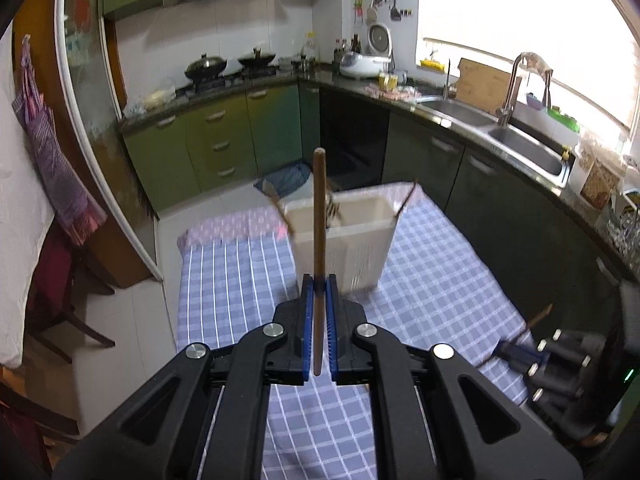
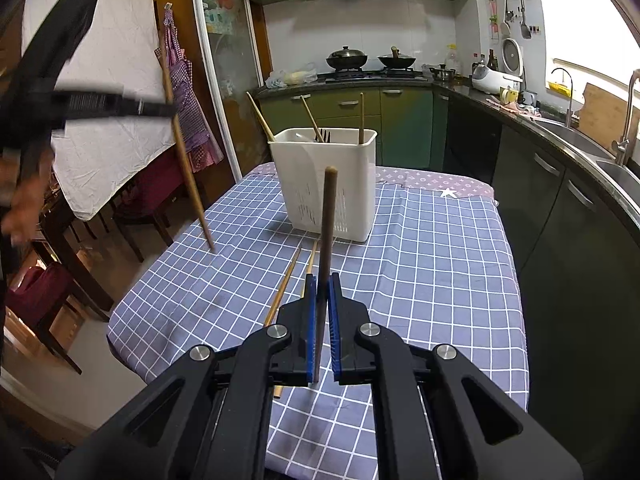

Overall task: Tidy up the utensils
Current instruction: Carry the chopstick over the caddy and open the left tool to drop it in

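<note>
Left gripper (image 1: pixel 319 280): blue-padded jaws clamped on a brown chopstick (image 1: pixel 319 216), which stands nearly upright at the centre of the left wrist view, its tip above the bin's rim in the picture.
Same gripper from the right wrist view (image 2: pixel 172 110): a blurred black shape at the upper left, with its chopstick slanting down toward the left edge of the tablecloth (whether the lower end touches the cloth is unclear).
Right gripper (image 2: pixel 323 280): jaws closed on a darker chopstick (image 2: pixel 326 232), upright at frame centre, in front of the bin.
Utensil bin (image 2: pixel 326 184): white slotted plastic holder standing on the far half of the table, centre of the right wrist view, holding several chopsticks (image 2: pixel 362 118) and a dark fork (image 2: pixel 326 136) that lean against its walls.
Loose chopsticks (image 2: pixel 286 284): two pale ones lying on the cloth just left of the right gripper, between it and the bin.
Tablecloth (image 2: pixel 432 264): blue-grey check with white lines.
Person's hand (image 2: pixel 18 212): blurred at the left edge of the right wrist view.
</note>
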